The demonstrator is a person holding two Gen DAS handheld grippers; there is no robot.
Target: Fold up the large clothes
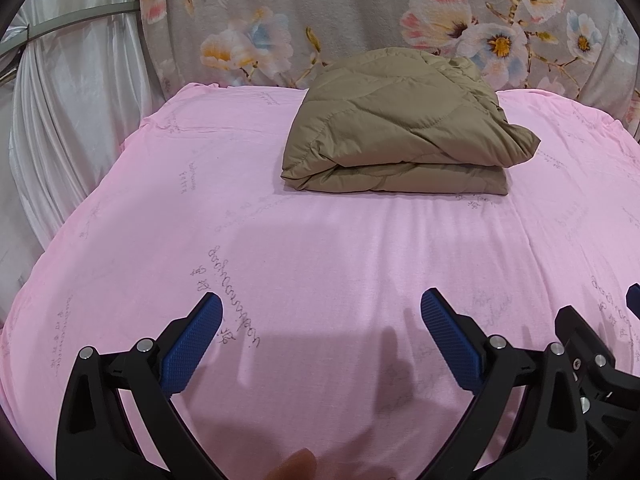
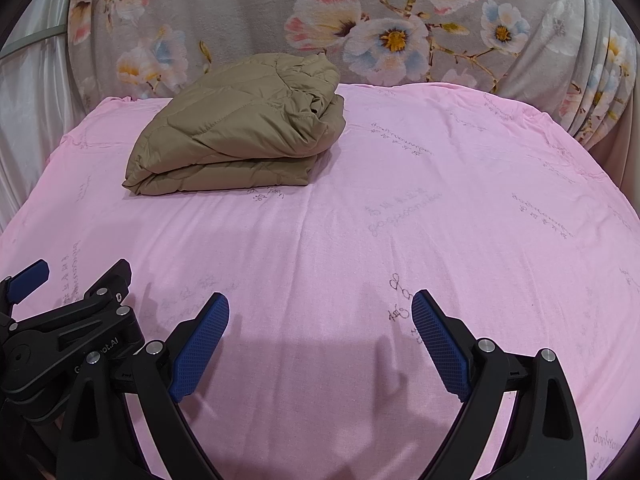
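A tan quilted jacket [image 1: 400, 128] lies folded into a thick bundle on the far part of the pink sheet [image 1: 280, 240]; it also shows in the right wrist view [image 2: 240, 132] at far left. My left gripper [image 1: 321, 304] is open and empty, held above the sheet near its front, well short of the jacket. My right gripper [image 2: 320, 304] is open and empty too, beside the left one, whose body shows at the lower left [image 2: 60, 340].
A grey floral cloth [image 1: 360, 20] hangs behind the bed. White drapes [image 1: 60, 120] hang at the left. The pink sheet [image 2: 440, 200] spreads wide to the right of the jacket. A fingertip [image 1: 294, 466] shows at the bottom edge.
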